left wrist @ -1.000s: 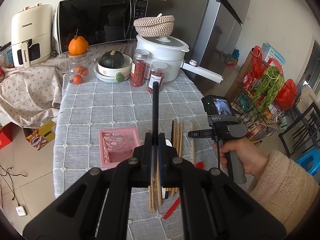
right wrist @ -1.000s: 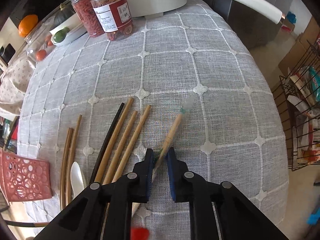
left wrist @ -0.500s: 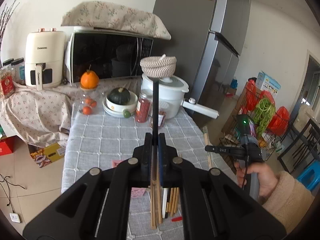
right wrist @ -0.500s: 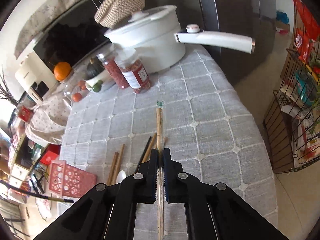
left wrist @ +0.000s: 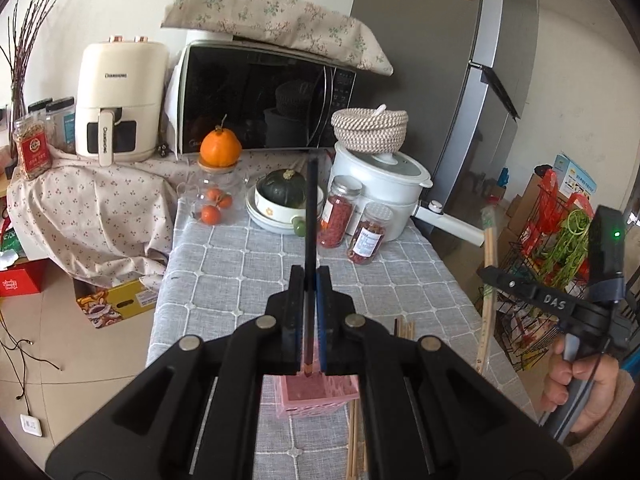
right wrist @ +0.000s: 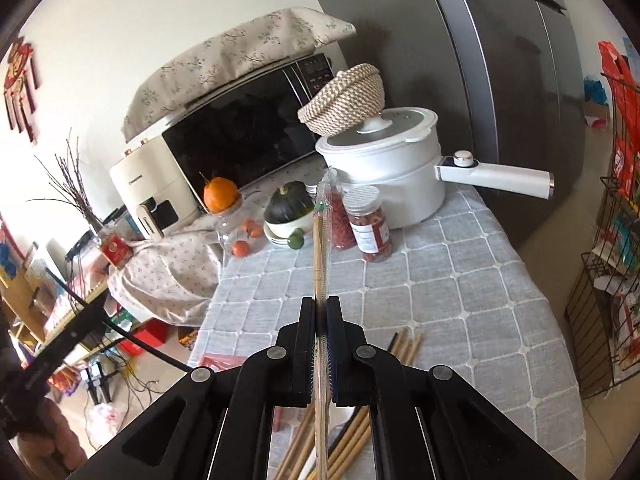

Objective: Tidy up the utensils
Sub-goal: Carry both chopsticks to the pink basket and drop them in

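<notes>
My left gripper (left wrist: 311,280) is shut on a black chopstick (left wrist: 311,208) that stands nearly upright. Its lower tip hangs just above the pink basket (left wrist: 320,396) on the grey checked tablecloth (left wrist: 240,280). My right gripper (right wrist: 320,312) is shut on a pair of wooden chopsticks in a clear wrapper (right wrist: 320,240), raised above the table. In the left wrist view this pair (left wrist: 489,280) is at the right, with a hand (left wrist: 576,392) on the grip. Several loose wooden chopsticks (right wrist: 404,346) lie beside the basket (right wrist: 218,360).
At the table's far end stand a white pot with a long handle (right wrist: 384,176), two red-filled jars (right wrist: 370,226), a bowl with a green squash (right wrist: 288,208) and a glass jar topped by an orange (left wrist: 220,152). Microwave (left wrist: 256,100), grey fridge (left wrist: 460,100), wire rack (right wrist: 612,280) at right.
The right gripper has shut on the wrapped chopsticks, lifted them off the table and tilted upward. The left gripper has drawn back and tilted up, with the black chopstick now over the basket.
</notes>
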Available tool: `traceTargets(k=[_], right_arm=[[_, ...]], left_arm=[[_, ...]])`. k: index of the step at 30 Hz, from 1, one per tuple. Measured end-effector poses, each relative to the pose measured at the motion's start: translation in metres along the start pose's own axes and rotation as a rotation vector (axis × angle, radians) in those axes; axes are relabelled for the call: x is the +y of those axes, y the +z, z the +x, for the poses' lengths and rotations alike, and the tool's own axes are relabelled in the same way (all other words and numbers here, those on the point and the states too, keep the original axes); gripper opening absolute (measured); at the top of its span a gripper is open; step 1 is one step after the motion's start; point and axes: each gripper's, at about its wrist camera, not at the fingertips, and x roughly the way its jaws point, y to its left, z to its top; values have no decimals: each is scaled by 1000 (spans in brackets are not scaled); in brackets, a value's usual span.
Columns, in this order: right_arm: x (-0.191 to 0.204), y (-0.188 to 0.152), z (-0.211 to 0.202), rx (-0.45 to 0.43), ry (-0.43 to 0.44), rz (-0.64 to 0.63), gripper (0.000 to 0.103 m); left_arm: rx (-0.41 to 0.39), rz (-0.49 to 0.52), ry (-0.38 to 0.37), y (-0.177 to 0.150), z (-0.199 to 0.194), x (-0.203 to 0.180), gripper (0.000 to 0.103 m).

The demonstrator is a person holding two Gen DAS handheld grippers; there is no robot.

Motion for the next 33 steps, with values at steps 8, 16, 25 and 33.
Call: traceTargets(k=[8, 16, 25, 33], right_arm=[[32, -1, 5, -81, 83, 26, 5], [64, -3, 20, -166, 126, 86, 5], [80, -7, 46, -227, 92, 137, 5], [95, -27, 74, -245, -17, 109, 5]], left_arm=[[92, -61, 3, -5, 27, 13, 6], [85, -60, -4, -7, 34, 17, 8], [123, -61, 42, -8, 18, 24, 53], [245, -73, 119, -26, 23, 43, 59]])
